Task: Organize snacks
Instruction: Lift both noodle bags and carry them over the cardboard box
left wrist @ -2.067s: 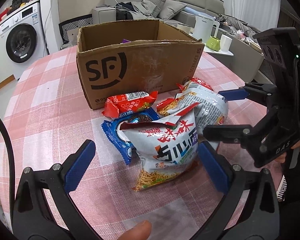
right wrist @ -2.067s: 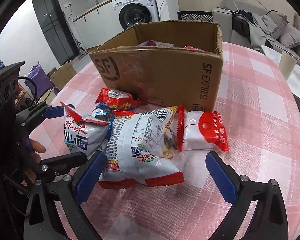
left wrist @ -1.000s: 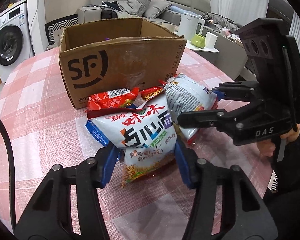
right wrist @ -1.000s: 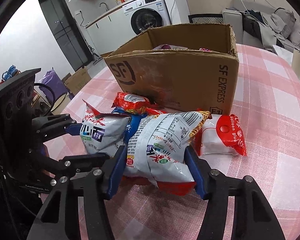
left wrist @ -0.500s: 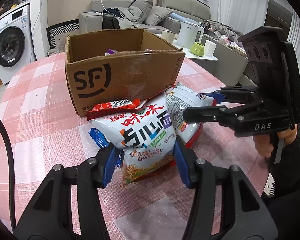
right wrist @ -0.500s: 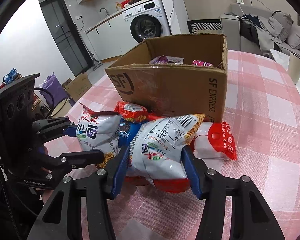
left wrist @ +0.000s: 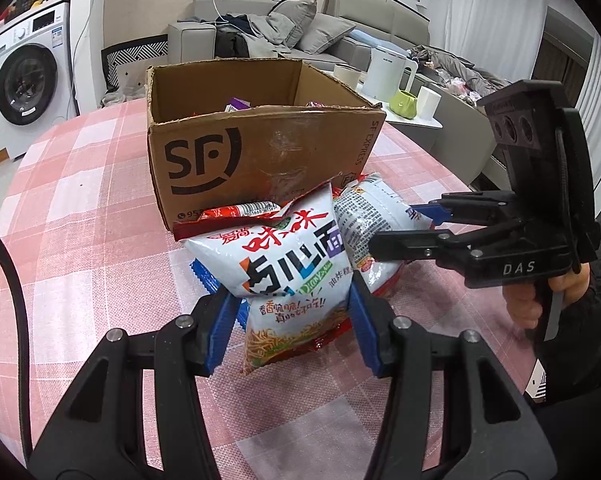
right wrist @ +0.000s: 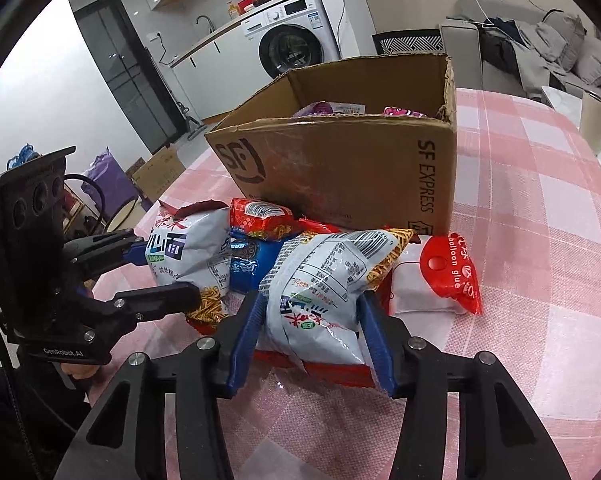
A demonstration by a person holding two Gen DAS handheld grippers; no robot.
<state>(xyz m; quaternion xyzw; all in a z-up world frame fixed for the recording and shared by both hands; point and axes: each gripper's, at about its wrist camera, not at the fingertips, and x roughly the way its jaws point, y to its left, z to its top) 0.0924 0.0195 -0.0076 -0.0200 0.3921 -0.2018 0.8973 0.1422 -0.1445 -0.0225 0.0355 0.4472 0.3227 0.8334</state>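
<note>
In the left wrist view my left gripper (left wrist: 292,322) is shut on a white noodle snack bag (left wrist: 284,264), its blue pads pinching the bag's lower half just above the table. To its right, my right gripper (left wrist: 404,226) clamps a second white noodle bag (left wrist: 374,216). The right wrist view shows that right gripper (right wrist: 312,338) shut on this bag (right wrist: 320,276), with the left gripper (right wrist: 160,270) and its bag (right wrist: 184,252) at the left. An open SF cardboard box (left wrist: 260,152) (right wrist: 340,168) stands right behind, with packets inside.
A red packet (right wrist: 256,212), a blue packet (right wrist: 248,268) and a red-and-white balloon glue pack (right wrist: 432,280) lie against the box front on the pink checked tablecloth (left wrist: 80,220). A side table with a kettle (left wrist: 386,74) stands beyond the table's right edge.
Both grippers, open around their bags two seconds ago, have shut on them. The left bag has since come up a little, closer to the box front.
</note>
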